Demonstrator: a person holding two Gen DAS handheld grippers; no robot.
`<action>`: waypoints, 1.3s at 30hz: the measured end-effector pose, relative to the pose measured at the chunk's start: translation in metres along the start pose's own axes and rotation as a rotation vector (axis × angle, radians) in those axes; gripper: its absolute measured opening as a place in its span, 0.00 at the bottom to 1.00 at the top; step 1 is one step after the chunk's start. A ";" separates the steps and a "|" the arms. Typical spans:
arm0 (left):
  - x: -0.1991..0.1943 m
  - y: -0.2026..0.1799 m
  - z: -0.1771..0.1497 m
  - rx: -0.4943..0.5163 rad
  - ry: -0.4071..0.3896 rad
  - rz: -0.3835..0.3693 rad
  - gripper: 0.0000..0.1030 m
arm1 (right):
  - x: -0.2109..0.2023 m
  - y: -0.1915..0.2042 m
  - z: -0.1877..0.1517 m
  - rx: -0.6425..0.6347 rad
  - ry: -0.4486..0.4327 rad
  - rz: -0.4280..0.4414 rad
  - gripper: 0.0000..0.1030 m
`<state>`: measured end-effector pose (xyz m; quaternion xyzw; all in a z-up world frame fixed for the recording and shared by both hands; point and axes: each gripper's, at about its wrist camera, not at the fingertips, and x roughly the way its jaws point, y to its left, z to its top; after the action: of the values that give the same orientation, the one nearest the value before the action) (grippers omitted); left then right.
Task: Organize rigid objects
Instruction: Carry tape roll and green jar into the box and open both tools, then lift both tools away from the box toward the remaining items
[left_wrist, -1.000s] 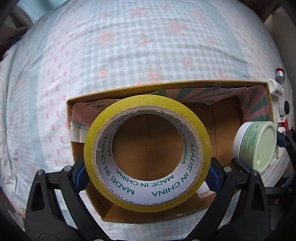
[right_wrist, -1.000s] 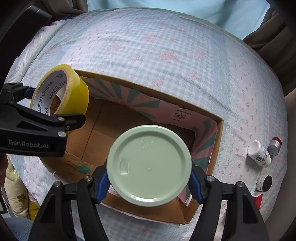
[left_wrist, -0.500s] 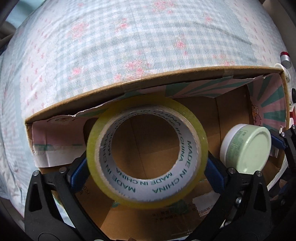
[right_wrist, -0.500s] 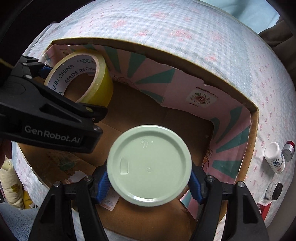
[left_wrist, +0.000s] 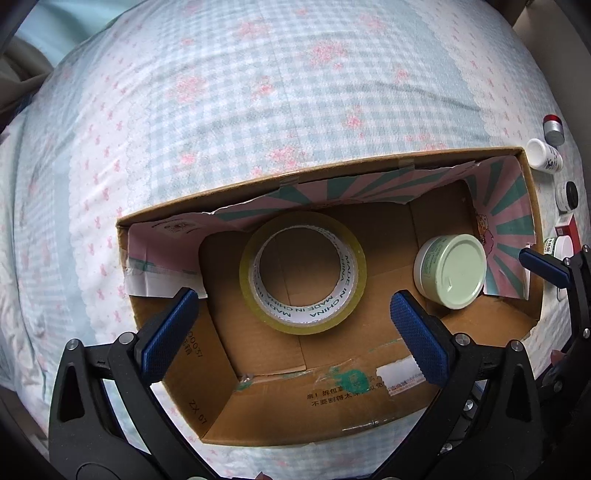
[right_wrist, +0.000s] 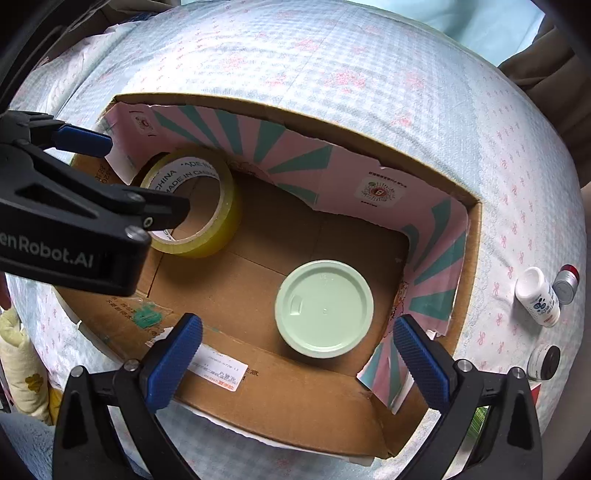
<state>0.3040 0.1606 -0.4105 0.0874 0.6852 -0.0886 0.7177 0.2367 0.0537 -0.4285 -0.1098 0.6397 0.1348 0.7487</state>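
tape roll (right_wrist: 195, 206) partly hidden by left tool (left_wrist: 291, 328); both tools gape empty, right tool (right_wrist: 295, 354).

A bed sheet (left_wrist: 295, 92) of pale blue gingham with pink flowers, daylit.

— What is under everything?
— A bed (left_wrist: 258, 92) with a blue and white checked cover with pink flowers.
— What lies on it?
— A big cardboard box (right_wrist: 295, 413) sits in the middle. Just beside its right end lie a white bottle (right_wrist: 537, 297), a silver can (right_wrist: 565, 282) and a small black-lidded jar (right_wrist: 545, 362).
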 end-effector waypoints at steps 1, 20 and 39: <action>-0.003 0.002 -0.001 0.001 -0.007 0.000 1.00 | -0.005 0.003 0.001 0.002 -0.004 -0.001 1.00; -0.163 0.032 -0.064 -0.039 -0.312 -0.013 1.00 | -0.166 0.015 -0.027 0.076 -0.151 -0.058 1.00; -0.289 -0.089 -0.134 0.025 -0.587 -0.076 1.00 | -0.306 -0.099 -0.132 0.382 -0.358 -0.177 1.00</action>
<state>0.1395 0.1092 -0.1284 0.0413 0.4501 -0.1454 0.8801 0.1035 -0.1027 -0.1480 0.0037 0.4989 -0.0369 0.8659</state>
